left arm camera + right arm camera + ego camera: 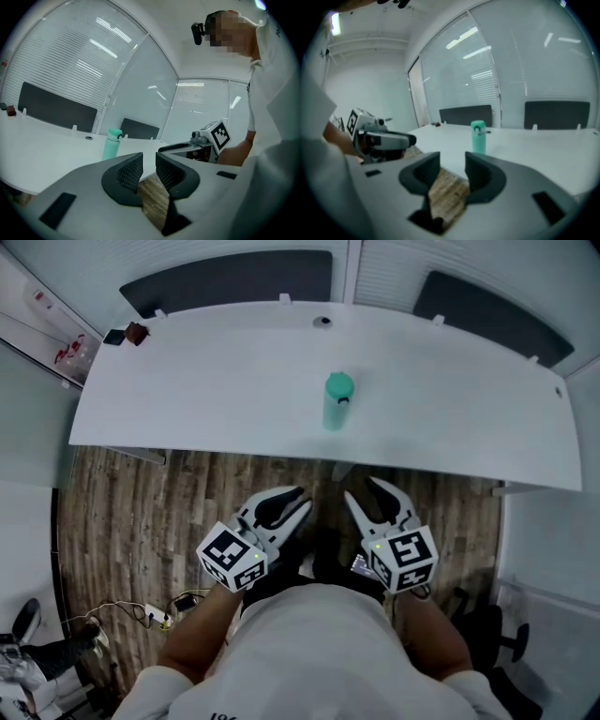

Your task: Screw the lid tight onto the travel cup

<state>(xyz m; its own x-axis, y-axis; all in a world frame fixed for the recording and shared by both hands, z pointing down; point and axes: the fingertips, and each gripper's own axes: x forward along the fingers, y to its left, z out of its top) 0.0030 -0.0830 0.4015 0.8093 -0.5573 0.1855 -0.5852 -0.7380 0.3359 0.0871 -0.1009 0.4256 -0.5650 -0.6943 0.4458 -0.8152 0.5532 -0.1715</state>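
Observation:
The teal travel cup [337, 401] stands upright on the white table [206, 381], right of its middle, with its teal lid [339, 384] on top. Neither gripper touches it. My left gripper [298, 502] and right gripper [364, 489] hang side by side below the table's near edge, over the wooden floor and close to my body. In the left gripper view, the cup [111, 144] is far ahead, and the left gripper [149, 164] shows a narrow empty gap. In the right gripper view, the right gripper [452, 166] stands wider open and empty, with the cup [478, 137] beyond it.
A small dark red object [137, 333] and a black one [113, 337] lie at the table's far left corner. A cable hole [322, 322] sits near the back edge. Dark panels [234, 282] stand behind the table. A power strip [155, 615] lies on the floor at left.

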